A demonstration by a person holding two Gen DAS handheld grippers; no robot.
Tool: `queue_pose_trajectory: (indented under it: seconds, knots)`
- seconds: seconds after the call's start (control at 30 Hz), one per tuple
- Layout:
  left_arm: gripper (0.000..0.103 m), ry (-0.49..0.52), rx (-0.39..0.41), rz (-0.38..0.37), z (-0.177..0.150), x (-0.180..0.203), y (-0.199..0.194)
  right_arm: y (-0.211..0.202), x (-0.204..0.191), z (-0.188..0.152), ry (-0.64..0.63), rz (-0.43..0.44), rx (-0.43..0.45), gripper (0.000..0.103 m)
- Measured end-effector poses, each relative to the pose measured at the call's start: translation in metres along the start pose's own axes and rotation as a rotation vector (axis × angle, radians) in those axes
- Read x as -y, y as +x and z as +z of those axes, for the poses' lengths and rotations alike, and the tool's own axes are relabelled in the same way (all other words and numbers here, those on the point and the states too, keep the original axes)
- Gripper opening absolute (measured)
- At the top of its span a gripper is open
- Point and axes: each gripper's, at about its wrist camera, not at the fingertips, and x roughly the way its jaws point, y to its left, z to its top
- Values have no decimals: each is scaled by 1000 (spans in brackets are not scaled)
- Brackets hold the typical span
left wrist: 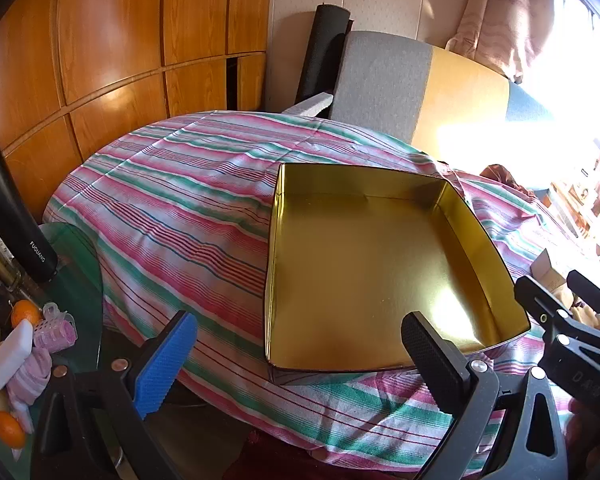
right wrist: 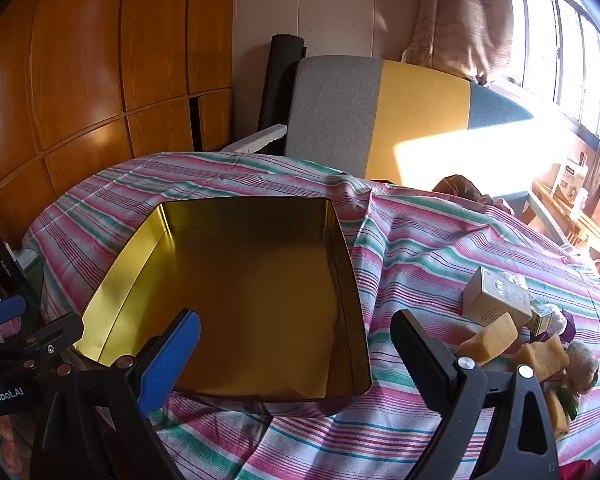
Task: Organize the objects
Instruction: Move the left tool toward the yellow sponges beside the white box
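On the far left, we see oranges (left wrist: 25, 312), pink hair rollers (left wrist: 56, 330) and folded cloths (left wrist: 28, 376) heaped on a glass side table (left wrist: 80, 264), not yet sorted. Our left gripper (left wrist: 300, 364) hangs with its jaws spread wide and nothing between them. In the middle, the gold tin (right wrist: 236, 300) sits on the striped cloth (left wrist: 180, 200) over the tabletop, empty. Our right gripper (right wrist: 296, 360) hovers over the tin's near edge, jaws equally wide and holding nothing. To the right lie a small carton (right wrist: 496, 300) and yellow sponges (right wrist: 488, 338), also waiting. We judge the organizing barely begun: everything remains to be placed.
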Motion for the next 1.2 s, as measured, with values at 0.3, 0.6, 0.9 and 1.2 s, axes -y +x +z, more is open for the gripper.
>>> queue_pose_trajectory:
  seconds: [0.3, 0.6, 0.9, 1.2]
  knots:
    - [103, 94, -15, -73, 3, 27, 2, -5, 58, -9, 108, -57, -21, 98]
    - [103, 209, -4, -318, 16, 89, 1, -30, 188, -13, 293, -210, -29, 98]
    - [103, 345, -64, -491, 28, 186, 11, -63, 339, -44, 572, -426, 36, 98]
    - [103, 575, -122, -502, 11, 291, 41, -58, 385, -80, 863, -295, 26, 98]
